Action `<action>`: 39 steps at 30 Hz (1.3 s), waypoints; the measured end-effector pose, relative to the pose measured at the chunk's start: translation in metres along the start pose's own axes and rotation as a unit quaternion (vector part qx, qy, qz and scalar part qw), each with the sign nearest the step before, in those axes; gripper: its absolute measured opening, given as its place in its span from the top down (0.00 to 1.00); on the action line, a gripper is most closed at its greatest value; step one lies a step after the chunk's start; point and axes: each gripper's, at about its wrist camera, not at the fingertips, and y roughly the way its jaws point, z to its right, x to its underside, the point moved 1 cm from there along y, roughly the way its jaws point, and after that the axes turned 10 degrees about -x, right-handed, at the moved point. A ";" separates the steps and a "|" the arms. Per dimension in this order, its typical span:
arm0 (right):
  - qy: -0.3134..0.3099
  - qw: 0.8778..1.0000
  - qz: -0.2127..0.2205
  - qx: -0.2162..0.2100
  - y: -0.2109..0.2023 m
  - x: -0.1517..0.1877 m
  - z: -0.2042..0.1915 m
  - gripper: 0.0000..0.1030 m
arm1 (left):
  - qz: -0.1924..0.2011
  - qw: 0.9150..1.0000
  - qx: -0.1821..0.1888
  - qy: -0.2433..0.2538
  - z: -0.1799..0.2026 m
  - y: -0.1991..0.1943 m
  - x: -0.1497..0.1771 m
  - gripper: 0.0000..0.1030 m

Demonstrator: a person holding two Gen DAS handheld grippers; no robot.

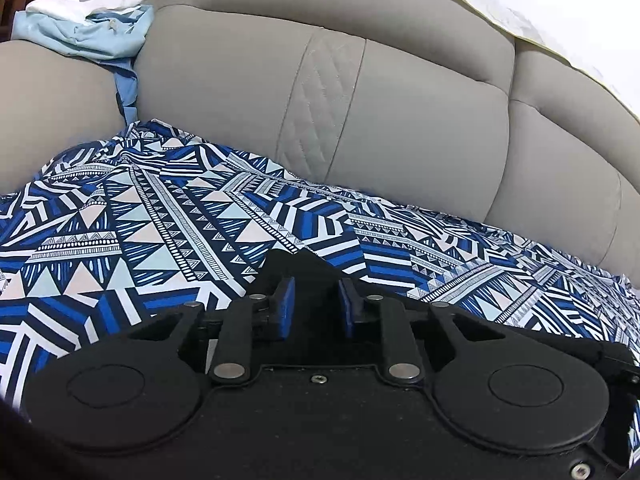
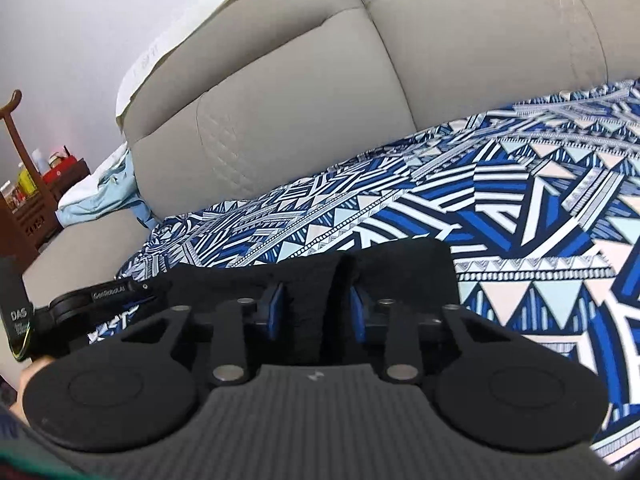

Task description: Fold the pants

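The black pants [image 2: 392, 272] lie bunched on a blue-and-white patterned sheet [image 2: 520, 200] that covers the sofa seat. My right gripper [image 2: 316, 312] is shut on them, and black cloth fills the gap between its blue pads [image 2: 276, 312]. In the left wrist view a peak of the black pants [image 1: 304, 264] rises between the blue pads [image 1: 286, 306]. My left gripper [image 1: 317, 304] is shut on that cloth. Its black body [image 2: 100, 296] also shows in the right wrist view, at the left end of the pants. Most of the pants is hidden behind the grippers.
The grey sofa backrest [image 1: 400, 100] rises right behind the patterned sheet [image 1: 160, 220]. A pile of light blue and white clothes [image 1: 88, 36] sits on the sofa's left arm. A dark wooden shelf [image 2: 36, 200] with small items stands further left.
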 end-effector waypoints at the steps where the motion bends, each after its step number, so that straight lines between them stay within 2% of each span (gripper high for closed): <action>1: -0.005 1.000 0.002 0.001 -0.002 0.001 0.000 0.64 | 0.002 1.000 0.001 0.002 0.002 0.002 0.001 0.79; 5: -0.010 1.000 0.023 -0.001 -0.014 0.000 -0.001 0.68 | 0.009 1.000 -0.002 0.021 0.011 0.004 0.003 0.78; 6: -0.011 0.999 0.030 0.000 -0.017 0.000 -0.001 0.71 | 0.011 1.000 -0.005 0.026 0.012 0.004 0.004 0.78; 7: -0.013 0.999 0.038 0.006 -0.021 -0.001 -0.001 0.78 | 0.012 0.999 -0.008 0.029 0.012 0.003 0.004 0.78; 8: -0.016 0.998 0.048 0.021 -0.023 -0.003 0.000 0.87 | 0.012 0.999 -0.008 0.030 0.013 0.002 0.004 0.78; 9: -0.019 0.997 0.056 0.042 -0.026 -0.005 0.003 0.91 | 0.012 0.999 -0.008 0.030 0.012 0.001 0.004 0.78; 11: -0.004 0.997 0.055 0.055 -0.028 -0.010 0.011 0.90 | 0.012 0.999 -0.007 0.034 0.011 -0.007 0.005 0.73; 14: 0.019 0.997 0.063 0.032 -0.033 -0.011 0.017 0.80 | 0.018 0.999 0.005 0.047 0.007 -0.028 0.013 0.65; 15: 0.018 0.997 0.066 0.027 -0.035 -0.011 0.016 0.57 | 0.019 0.998 0.009 0.055 0.006 -0.036 0.017 0.65; 16: 0.013 0.997 0.069 0.019 -0.036 -0.009 0.014 0.40 | 0.018 0.998 0.013 0.066 0.006 -0.044 0.023 0.65; 18: -0.001 0.998 0.066 0.008 -0.034 -0.006 0.008 0.30 | 0.018 0.996 0.019 0.085 0.007 -0.062 0.039 0.65; 22: -0.021 0.999 0.039 0.012 -0.025 0.000 -0.001 0.23 | 0.012 0.992 0.039 0.119 0.010 -0.100 0.073 0.65; 26: -0.041 0.998 0.005 0.043 -0.012 0.007 -0.006 0.18 | -0.007 0.985 0.063 0.161 0.015 -0.130 0.108 0.61; 30: -0.041 0.998 -0.003 0.051 -0.007 0.010 -0.005 0.16 | 0.006 0.974 0.078 0.213 0.020 -0.159 0.133 0.58; 33: -0.040 0.998 -0.006 0.052 -0.006 0.010 -0.003 0.16 | 0.005 0.970 0.092 0.227 0.021 -0.175 0.140 0.58; 35: -0.041 0.998 -0.017 0.040 -0.004 0.011 -0.003 0.45 | 0.000 0.969 0.104 0.226 0.021 -0.181 0.138 0.58; 36: -0.039 0.999 -0.027 0.023 -0.004 0.011 -0.004 0.66 | 0.001 0.969 0.109 0.223 0.021 -0.183 0.134 0.58; 37: -0.040 0.999 -0.025 0.023 -0.005 0.011 -0.005 0.73 | 0.003 0.970 0.112 0.216 0.020 -0.184 0.128 0.58; 39: -0.049 0.998 -0.010 0.025 -0.011 0.012 -0.008 0.80 | 0.017 0.976 0.109 0.190 0.015 -0.182 0.111 0.57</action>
